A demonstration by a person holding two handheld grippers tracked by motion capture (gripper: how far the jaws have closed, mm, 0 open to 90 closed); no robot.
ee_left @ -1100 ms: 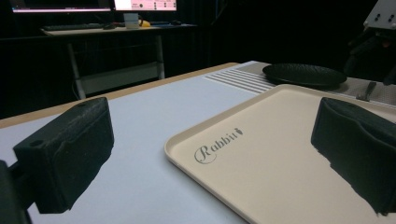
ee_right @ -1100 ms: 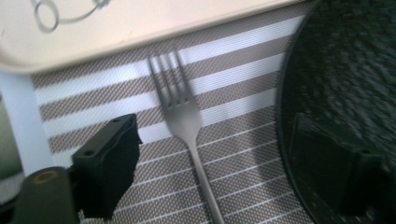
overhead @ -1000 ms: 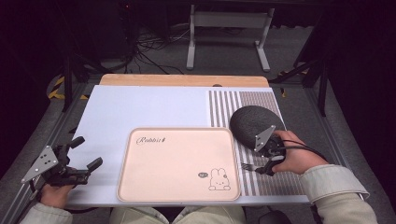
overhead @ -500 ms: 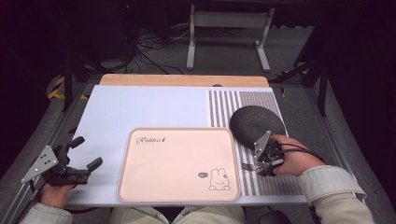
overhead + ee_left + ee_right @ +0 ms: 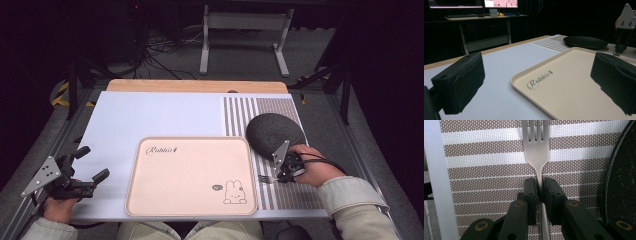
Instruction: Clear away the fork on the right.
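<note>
Jaws just closing, pinching the fork [image 5: 537,150] neck between them.

Fork [image 5: 537,157]: tine tips cut off by top edge of right gripper view, handle end gone under the gripper body at bottom. In high view it's too small to make out, mostly under right gripper [image 5: 278,172]. Dark plate [image 5: 624,175] cropped by right edge. Tray [image 5: 574,87] runs off bottom and right in left gripper view, its near part behind the black pads.
</note>
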